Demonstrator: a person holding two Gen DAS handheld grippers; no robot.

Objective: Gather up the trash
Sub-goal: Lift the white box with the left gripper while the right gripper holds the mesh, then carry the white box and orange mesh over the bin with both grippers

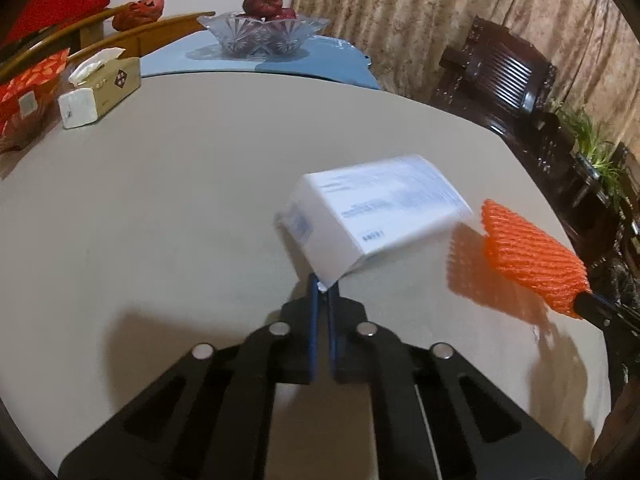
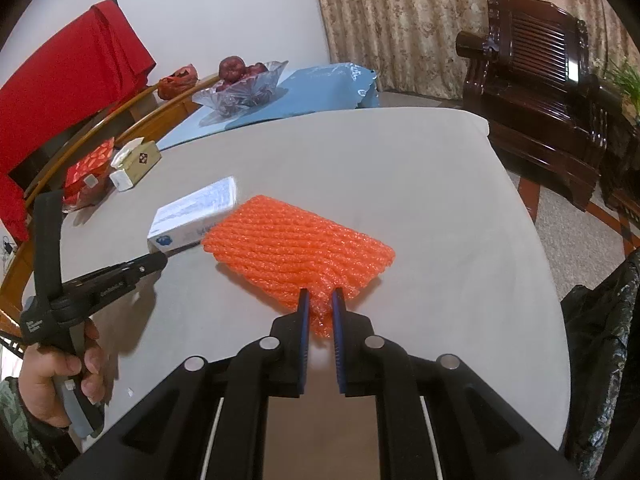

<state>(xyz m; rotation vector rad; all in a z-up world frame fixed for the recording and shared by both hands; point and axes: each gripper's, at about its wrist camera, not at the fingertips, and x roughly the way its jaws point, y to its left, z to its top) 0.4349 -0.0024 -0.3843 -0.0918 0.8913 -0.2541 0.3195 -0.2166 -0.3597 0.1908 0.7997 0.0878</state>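
Observation:
A white printed box [image 1: 372, 216] hangs tilted and blurred above the grey table [image 1: 160, 200], and my left gripper [image 1: 324, 282] is shut on its lower corner. From the right wrist the same box [image 2: 192, 212] shows beyond the left gripper [image 2: 160, 258], which a hand [image 2: 60, 368] holds. My right gripper [image 2: 320, 294] is shut on the near edge of an orange foam net [image 2: 296, 248], held just over the table. That orange net [image 1: 532, 256] also appears at the right of the left wrist view, casting an orange shadow.
A tissue box [image 1: 108, 80] and a red packet [image 1: 28, 92] sit at the table's far left. A glass bowl of apples [image 1: 264, 32] stands on a blue mat [image 2: 320, 88] at the back. A dark wooden chair [image 2: 536, 92] and a black bag [image 2: 604, 340] are off the right edge.

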